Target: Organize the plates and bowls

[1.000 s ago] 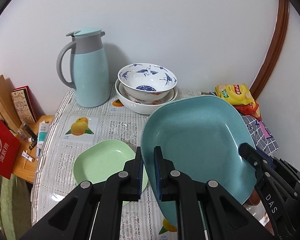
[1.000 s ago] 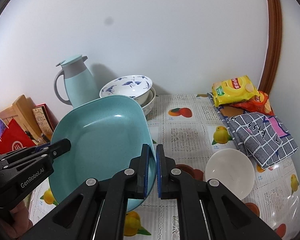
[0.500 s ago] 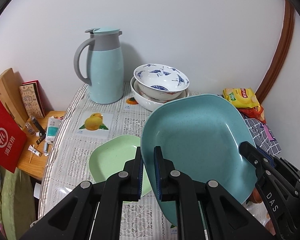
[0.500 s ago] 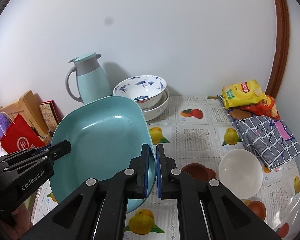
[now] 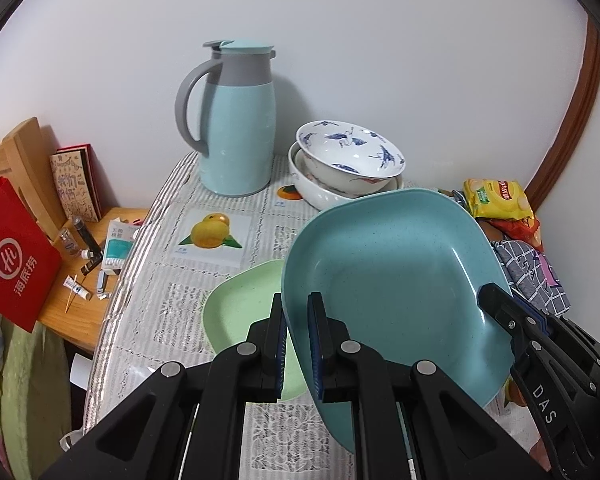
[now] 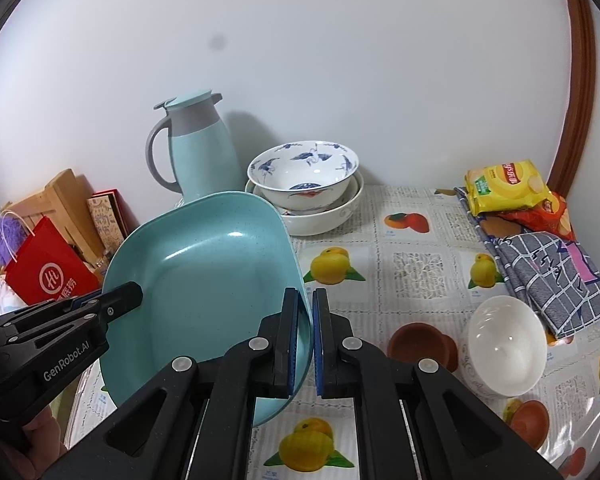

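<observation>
Both tongs pinch one teal plate by opposite rims and hold it tilted above the table.

Left gripper: angled downward, jaws pressed onto the plate's near-left rim, one pad outside the wall and one inside. Seen from the right wrist, the left gripper enters from the lower left, and part of the person's hand shows beneath it.

Right gripper: angled downward, jaws pressed onto the plate's right rim. Seen from the left wrist, the right gripper reaches in from the lower right and meets the plate's far-right rim.

Positions relative to the tongs:
- Light green plate: flat on the table, just left of and below the left gripper's tips, partly hidden behind the teal plate.
- Stacked bowls: ahead of both tongs, near the wall, beside the teal jug.
- White bowl: right of the right gripper, on the table.
- Checked cloth: beyond the white bowl.
</observation>
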Available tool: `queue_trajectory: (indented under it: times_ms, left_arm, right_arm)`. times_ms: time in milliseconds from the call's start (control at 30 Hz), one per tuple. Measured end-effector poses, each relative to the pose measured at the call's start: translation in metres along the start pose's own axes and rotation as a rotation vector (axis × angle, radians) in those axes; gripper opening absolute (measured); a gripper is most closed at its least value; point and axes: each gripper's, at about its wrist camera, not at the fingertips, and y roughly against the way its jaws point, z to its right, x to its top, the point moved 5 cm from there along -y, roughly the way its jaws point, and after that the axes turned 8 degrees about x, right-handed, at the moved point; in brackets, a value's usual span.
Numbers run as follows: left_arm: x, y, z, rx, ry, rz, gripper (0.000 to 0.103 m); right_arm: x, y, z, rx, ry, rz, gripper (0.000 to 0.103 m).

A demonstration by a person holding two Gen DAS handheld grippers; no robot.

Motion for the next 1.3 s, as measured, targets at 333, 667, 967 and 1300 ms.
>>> queue_trajectory:
  times_ms: [333,667,967,1300]
  left_arm:
    - [-0.008,-0.015,-0.023,0.024,0.032,-0.03,0.01]
    - [-0.015,-0.032,-0.041,0.041,0.063,-0.064,0.01]
    - [-0.024,-0.052,-0.053,0.048,0.086,-0.106,0.01]
    - [-0.031,-0.077,-0.06,0.059,0.098,-0.149,0.01]
  right_arm:
    - [-0.008,-0.021,-0.017,0.021,0.019,-0.036,0.007]
    - [-0.014,-0.043,-0.031,0.036,0.036,-0.073,0.007]
    - [-0.024,-0.067,-0.037,0.048,0.042,-0.118,0.007]
    - [-0.033,-0.095,-0.04,0.055,0.051,-0.164,0.007]
